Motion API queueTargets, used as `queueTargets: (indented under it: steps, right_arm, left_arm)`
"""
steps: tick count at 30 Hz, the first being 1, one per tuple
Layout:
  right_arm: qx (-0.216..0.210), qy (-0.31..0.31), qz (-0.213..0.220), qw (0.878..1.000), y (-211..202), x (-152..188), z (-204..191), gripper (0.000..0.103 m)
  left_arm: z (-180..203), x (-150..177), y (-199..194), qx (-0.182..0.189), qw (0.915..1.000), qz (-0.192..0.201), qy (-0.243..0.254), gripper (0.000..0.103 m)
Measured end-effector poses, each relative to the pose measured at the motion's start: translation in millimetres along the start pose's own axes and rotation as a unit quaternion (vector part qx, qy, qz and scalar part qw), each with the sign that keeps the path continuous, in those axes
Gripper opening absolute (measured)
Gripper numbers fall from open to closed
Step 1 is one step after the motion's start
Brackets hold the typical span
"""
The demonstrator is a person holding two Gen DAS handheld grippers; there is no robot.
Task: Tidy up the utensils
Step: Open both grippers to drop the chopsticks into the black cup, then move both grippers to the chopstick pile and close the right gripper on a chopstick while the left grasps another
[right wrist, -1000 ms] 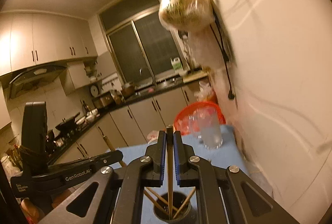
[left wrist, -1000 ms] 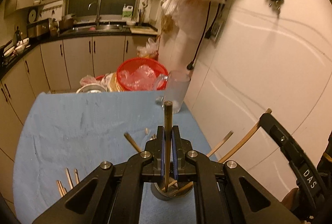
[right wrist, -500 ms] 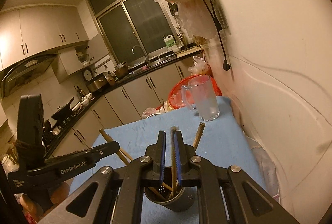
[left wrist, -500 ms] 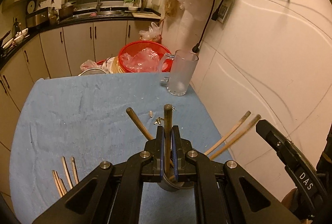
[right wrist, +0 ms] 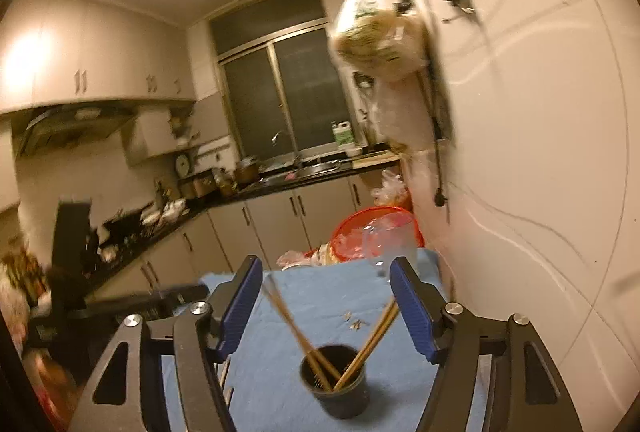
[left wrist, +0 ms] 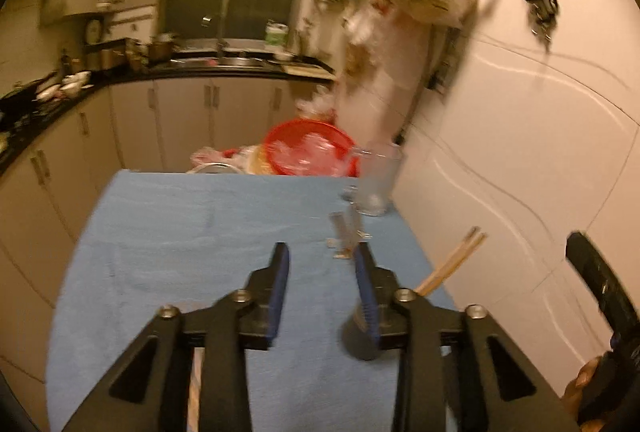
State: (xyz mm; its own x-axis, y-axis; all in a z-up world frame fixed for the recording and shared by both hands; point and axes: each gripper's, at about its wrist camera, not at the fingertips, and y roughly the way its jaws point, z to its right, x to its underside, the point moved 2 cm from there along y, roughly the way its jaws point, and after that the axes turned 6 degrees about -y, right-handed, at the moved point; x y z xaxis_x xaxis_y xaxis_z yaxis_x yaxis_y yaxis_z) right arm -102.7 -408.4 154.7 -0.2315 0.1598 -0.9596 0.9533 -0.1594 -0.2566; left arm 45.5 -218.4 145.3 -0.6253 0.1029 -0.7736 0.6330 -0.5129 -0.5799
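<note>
A dark round cup (right wrist: 335,388) stands on the blue cloth (right wrist: 320,296) and holds several wooden chopsticks (right wrist: 292,332) that lean left and right. My right gripper (right wrist: 326,292) is open and empty above and behind the cup. In the left wrist view the cup (left wrist: 358,342) is partly hidden behind the right finger, with chopsticks (left wrist: 452,264) sticking out to the right. My left gripper (left wrist: 322,268) is open and empty over the cloth (left wrist: 200,232). The left gripper's body also shows in the right wrist view (right wrist: 80,264).
A glass mug (left wrist: 376,180) stands at the cloth's far right corner by the wall. A red basket (left wrist: 308,152) with plastic sits behind it. Small scraps (left wrist: 346,236) lie on the cloth. Kitchen cabinets run along the left and back.
Both grippers were shut on a chopstick over the cup. Both have opened, the chopsticks now stand in the cup, and both grippers have pulled up and back.
</note>
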Motion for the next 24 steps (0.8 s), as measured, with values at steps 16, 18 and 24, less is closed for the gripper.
queueTargets:
  steps: [16, 18, 24]
  right_arm:
    - [-0.144, -0.072, -0.166, 0.973, 78.9, 94.8, -129.3, 0.069]
    - [-0.159, -0.066, -0.195, 0.966, 94.3, 109.2, -140.7, 0.066]
    - [-0.147, -0.019, -0.333, 0.931, 166.9, 145.6, -141.5, 0.051]
  left_arm:
    - [-188.6, 99.1, 15.3, -0.132, 0.9779, -0.104, -0.124, 0.036]
    - [-195.0, 107.6, 18.7, -0.134, 0.9762, -0.114, -0.127, 0.036]
    - [-199.4, 121.1, 27.6, -0.131, 0.9738, -0.137, -0.126, 0.036]
